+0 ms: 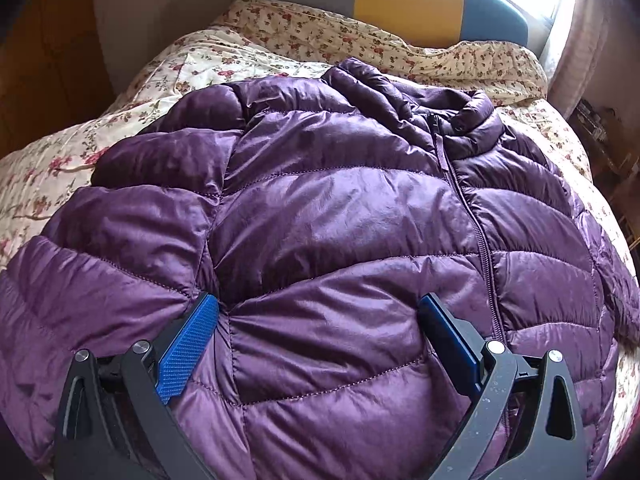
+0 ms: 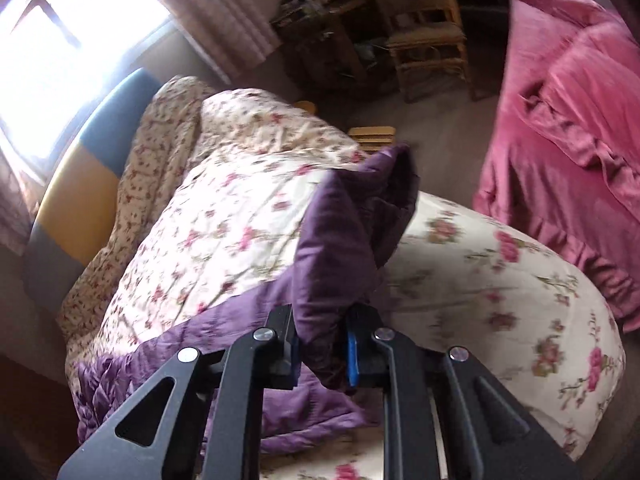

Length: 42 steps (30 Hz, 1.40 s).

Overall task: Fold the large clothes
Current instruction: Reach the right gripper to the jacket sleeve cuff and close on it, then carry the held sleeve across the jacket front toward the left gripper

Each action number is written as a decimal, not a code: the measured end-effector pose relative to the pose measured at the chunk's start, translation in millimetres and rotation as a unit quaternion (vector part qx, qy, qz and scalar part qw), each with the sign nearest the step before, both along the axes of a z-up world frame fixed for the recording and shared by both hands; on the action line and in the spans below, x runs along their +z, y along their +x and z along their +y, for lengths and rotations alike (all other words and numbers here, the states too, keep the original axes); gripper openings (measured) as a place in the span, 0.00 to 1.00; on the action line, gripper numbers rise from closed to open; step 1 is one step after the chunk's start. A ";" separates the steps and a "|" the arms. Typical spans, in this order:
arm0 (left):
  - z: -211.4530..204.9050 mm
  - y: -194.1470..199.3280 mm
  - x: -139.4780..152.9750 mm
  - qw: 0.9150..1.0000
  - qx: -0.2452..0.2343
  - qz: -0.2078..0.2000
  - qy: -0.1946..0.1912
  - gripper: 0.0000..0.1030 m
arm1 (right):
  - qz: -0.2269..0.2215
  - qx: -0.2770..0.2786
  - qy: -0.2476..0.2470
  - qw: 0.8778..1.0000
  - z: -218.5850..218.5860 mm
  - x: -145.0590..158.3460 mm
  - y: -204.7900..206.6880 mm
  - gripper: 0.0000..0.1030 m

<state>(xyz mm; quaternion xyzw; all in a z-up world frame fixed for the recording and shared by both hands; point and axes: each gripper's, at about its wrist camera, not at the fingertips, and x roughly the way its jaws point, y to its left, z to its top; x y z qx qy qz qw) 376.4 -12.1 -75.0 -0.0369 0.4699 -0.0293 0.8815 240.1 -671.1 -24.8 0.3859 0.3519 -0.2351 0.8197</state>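
Observation:
A purple quilted puffer jacket [image 1: 340, 208] lies front up on the floral bedspread [image 1: 168, 76], zipped, collar at the far right. My left gripper [image 1: 320, 312] is open, its blue pads [image 1: 188, 348] pressed down on the lower front of the jacket. In the right wrist view my right gripper [image 2: 322, 344] is shut on a sleeve [image 2: 352, 224] of the jacket and holds it lifted above the bed, the cuff end sticking up. The rest of the jacket [image 2: 172, 364] lies at lower left of that view.
A headboard [image 1: 420, 0] in grey, yellow and blue stands at the bed's far end under a bright window [image 2: 60, 52]. A pink blanket [image 2: 568, 120] hangs at right. A wicker chair [image 2: 428, 40] and cluttered shelves stand beyond the bed.

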 end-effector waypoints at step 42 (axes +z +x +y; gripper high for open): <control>9.1 -1.0 -2.7 0.999 -0.013 -0.015 -0.036 0.97 | 0.000 0.476 -0.099 0.874 441.6 -24.0 156.3 0.07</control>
